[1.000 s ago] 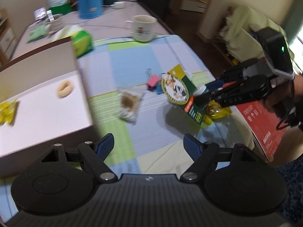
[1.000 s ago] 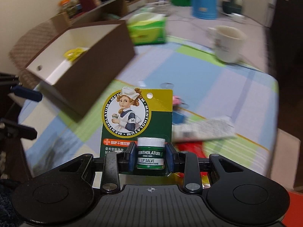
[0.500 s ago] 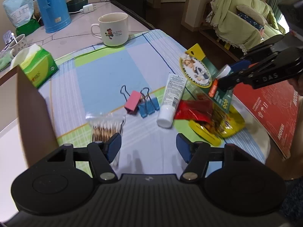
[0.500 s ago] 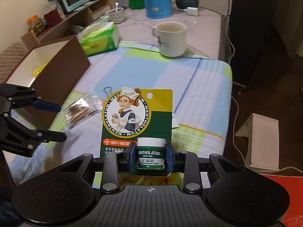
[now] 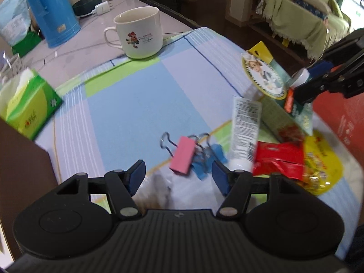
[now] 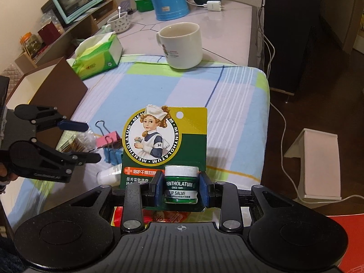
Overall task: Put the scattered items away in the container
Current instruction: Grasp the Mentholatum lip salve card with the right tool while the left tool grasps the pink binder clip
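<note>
Table: a pale tiled top (image 6: 229, 16), its near end covered by a checked cloth (image 5: 136, 100) in blue, lilac and green.
Container: a brown box (image 6: 49, 84) with a white inside, at the cloth's left edge; in the left wrist view only its dark wall shows.
Flask: a blue one (image 5: 49, 11) stands far back on the bare tabletop.
Tissue box: green (image 6: 97, 55), just beyond the brown box, a tissue sticking out of the top.
Mug: white (image 5: 138, 35) with a small printed picture, upright at the far edge of the cloth.
Right gripper (image 6: 180, 190): clamped on the small green jar of a lip salve card (image 6: 173, 141), held upright above the cloth's near right corner, well apart from the box.
Left gripper (image 5: 178, 177): jaws spread wide with nothing between them, low over the cloth near the clips.
Snack packets: a yellow packet (image 5: 323, 170) and a red packet (image 5: 278, 159) lie overlapping at the right.
Tube: white (image 5: 245, 132), lying flat, its cap touching the red packet.
Cotton swabs: a clear bag (image 6: 78, 142), below the left gripper's fingers.
Binder clips: a pink clip (image 5: 183, 154) and a blue clip (image 5: 208, 158) touching, between swabs and tube.
</note>
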### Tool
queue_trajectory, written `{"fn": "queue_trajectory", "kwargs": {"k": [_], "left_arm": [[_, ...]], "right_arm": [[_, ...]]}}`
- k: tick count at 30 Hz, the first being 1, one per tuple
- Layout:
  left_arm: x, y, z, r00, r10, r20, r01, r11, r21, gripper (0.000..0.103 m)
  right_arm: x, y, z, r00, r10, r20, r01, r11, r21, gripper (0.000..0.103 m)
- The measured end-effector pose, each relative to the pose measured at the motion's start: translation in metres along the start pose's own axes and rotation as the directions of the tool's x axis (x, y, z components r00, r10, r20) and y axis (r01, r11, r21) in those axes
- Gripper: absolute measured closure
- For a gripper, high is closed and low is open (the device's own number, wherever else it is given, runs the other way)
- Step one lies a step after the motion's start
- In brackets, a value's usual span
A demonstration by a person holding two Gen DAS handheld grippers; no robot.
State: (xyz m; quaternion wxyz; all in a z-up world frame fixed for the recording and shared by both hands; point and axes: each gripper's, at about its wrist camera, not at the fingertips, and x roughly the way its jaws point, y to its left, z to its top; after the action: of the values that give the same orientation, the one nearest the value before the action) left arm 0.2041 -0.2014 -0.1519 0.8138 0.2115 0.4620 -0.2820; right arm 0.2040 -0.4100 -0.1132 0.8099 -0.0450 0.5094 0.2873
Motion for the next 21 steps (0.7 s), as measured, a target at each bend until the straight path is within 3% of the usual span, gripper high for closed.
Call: {"fn": "queue_trajectory", "kwargs": {"k": [3,4,5,9,12,21], "left_arm": [[0.005,0.0,0.005,1.0,-0.006,0.014,0.005,0.999,0.051,0.042],[0.005,0.0,0.006,1.0,-0.012,0.022,0.01,0.997,0.076,0.047],[0.005,-0.001,0.007,0.999,-0.018,0.028,0.016,0.995,0.099,0.062],[0.002,0.0,0.007,0.999,-0.03,0.033,0.026,0.992,0.124,0.062],[-0.007,0.002,0.004,0.999,0.002,0.04,-0.007,0.992,0.125,0.062],[-0.064,0.01,-0.003,0.993,0.038,0.109,-0.047,0.996,0.079,0.062]], "right_arm": [[0.003,-0.004,0.0,1.0,0.004,-0.006,-0.004,1.0,0.012,0.071],[0.004,-0.005,0.0,1.0,0.004,-0.009,-0.004,1.0,0.016,0.071],[0.004,-0.005,0.0,1.0,0.004,-0.01,-0.003,1.0,0.019,0.071],[0.004,-0.006,-0.001,1.0,0.001,-0.011,-0.001,1.0,0.029,0.071],[0.001,-0.004,-0.002,1.0,0.0,-0.007,0.001,1.0,0.027,0.071],[-0.014,0.023,0.001,1.0,0.011,0.022,-0.01,0.999,-0.033,0.071]]}}
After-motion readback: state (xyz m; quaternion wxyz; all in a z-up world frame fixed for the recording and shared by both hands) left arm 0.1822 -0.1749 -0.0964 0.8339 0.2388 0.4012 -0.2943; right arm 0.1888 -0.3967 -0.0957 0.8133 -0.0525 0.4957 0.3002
